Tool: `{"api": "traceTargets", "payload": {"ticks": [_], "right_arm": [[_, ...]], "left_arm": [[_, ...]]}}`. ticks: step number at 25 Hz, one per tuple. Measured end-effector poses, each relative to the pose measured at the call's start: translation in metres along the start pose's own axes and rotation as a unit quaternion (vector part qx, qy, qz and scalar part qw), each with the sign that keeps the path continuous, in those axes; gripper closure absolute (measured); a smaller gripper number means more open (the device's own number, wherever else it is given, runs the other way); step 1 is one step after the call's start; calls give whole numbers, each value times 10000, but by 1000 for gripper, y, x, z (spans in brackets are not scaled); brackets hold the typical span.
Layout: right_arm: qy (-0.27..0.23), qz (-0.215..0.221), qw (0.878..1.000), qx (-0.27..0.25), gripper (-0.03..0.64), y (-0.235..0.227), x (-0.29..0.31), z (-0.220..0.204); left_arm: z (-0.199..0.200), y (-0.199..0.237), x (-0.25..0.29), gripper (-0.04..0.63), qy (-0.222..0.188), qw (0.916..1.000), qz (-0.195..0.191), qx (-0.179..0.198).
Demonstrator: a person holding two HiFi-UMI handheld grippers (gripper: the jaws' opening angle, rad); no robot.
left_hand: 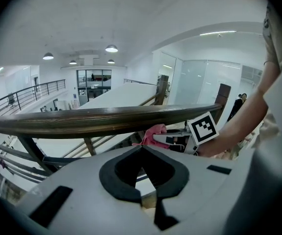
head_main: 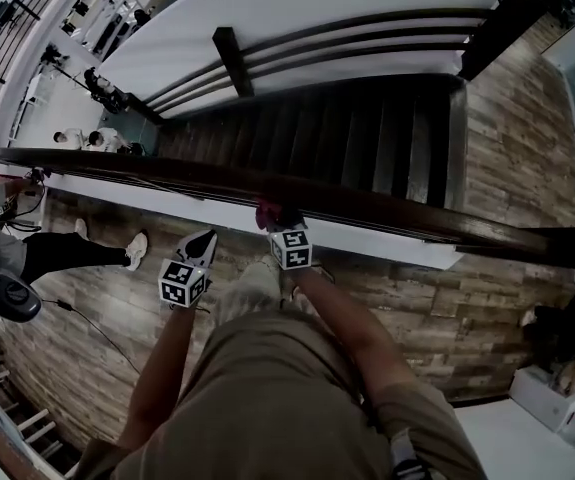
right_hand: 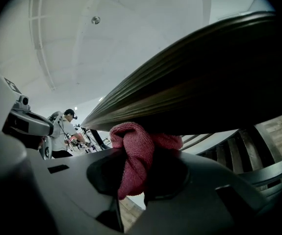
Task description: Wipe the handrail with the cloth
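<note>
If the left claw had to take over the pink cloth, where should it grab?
Probably the bunched end of the cloth poking past the tips of the right claw, against the handrail. Come from the left, alongside the rail: that lump faces that way, the rest is clamped.

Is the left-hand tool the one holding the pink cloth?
No: the pink cloth is pinched in the fingers of the right gripper at the handrail, while the left gripper is shut and empty.
</note>
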State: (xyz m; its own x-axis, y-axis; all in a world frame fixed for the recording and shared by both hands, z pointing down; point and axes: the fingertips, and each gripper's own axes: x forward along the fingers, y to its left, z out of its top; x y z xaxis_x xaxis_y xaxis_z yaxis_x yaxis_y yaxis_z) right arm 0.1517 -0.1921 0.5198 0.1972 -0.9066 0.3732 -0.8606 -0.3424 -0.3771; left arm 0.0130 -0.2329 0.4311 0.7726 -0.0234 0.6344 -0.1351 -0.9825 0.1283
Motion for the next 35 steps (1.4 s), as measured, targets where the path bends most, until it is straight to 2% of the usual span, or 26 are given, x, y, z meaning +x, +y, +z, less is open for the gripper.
{"api": "traceTargets", "payload": {"ticks": [5,10,14,22,30,35], "right_arm": [[-39,-296,9995,133,522,-17,-25,4],[-84,-561,9983,-130,522,-51,-54,4],[-126,-757,9970,-121,522,-71,-73,2],[-171,-1308,9913,38,522,-124,-119,5],[-34,-1264,9919,-94,522,-188,-168,7],[-7,-1141,9934,-123,522,-240,-210,7]], "left_arm": [[-2,-10,4,578,37,9993,-337,152],[0,-19,30,578,-5,9968,-692,402],[1,-30,48,578,-38,9938,-965,548],[11,-80,79,578,53,9846,-1489,910],[36,-127,107,578,101,9875,-1316,863],[47,-190,139,578,217,9886,-1253,807]]}}
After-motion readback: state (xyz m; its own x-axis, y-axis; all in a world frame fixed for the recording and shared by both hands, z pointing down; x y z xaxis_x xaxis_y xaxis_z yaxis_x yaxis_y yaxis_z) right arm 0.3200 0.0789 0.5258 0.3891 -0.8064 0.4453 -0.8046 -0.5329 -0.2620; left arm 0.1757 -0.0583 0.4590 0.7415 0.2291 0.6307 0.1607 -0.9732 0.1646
